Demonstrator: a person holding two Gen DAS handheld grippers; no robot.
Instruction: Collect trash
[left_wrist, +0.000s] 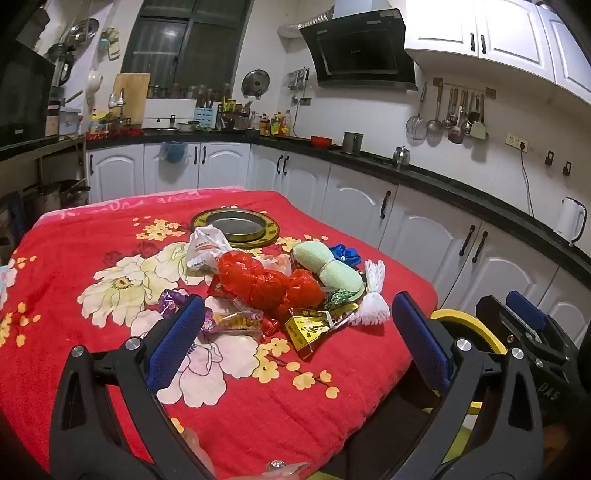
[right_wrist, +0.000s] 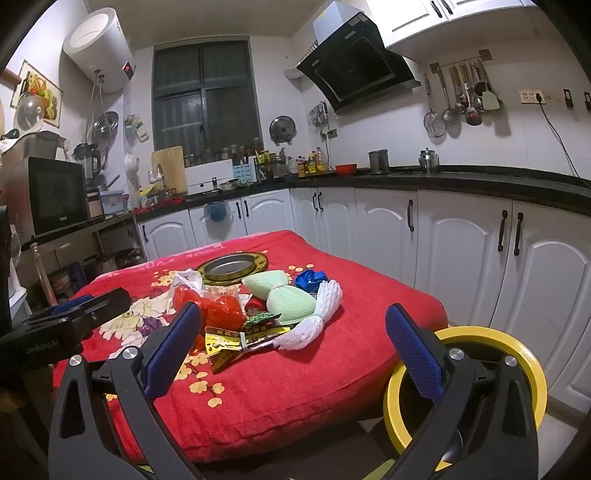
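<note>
Yellow bin (right_wrist: 532, 363) beside table edge (right_wrist: 424, 314)

Bare red cloth (left_wrist: 314, 398) ahead of trash heap (left_wrist: 273, 288); yellow bin (right_wrist: 524, 362) close beside the table's edge.

Left claw (left_wrist: 297, 332), right claw (right_wrist: 293, 343) agape

Only text I can read: "GenRobot.AI" on the left tool (right_wrist: 70, 314) body, left of the red cloth (right_wrist: 332, 354); wrapper print's too blurry.
</note>
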